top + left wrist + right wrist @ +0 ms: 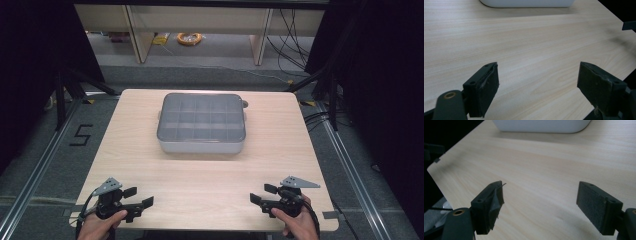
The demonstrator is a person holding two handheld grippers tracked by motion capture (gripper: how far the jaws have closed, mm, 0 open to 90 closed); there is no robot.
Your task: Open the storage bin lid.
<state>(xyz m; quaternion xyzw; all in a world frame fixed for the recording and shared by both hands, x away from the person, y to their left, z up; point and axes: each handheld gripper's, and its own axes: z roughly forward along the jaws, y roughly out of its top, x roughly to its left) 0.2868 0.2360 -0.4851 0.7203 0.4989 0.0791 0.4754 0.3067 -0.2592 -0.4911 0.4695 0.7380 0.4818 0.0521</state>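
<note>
At the near edge of the desk (200, 175) I keep both claws parked low, one at each corner, so that the middle lies free between them and the work ahead. Left claw (134, 200): jaws apart, nothing between them but bare wood grain, as the left gripper view confirms (537, 82). Right claw (262, 194): jaws likewise apart and empty (540, 205), one pad (497, 201) looking frayed at its edge. Compartment box (202, 123): a pale tray with rounded corners under a grey translucent lid, set square at the desk's centre toward the far side, well apart from both claws; its divider grid shows through the lid, contents too dim to tell. I judge the lid closed and untouched, and the box centred so that either claw may reach it equally.
</note>
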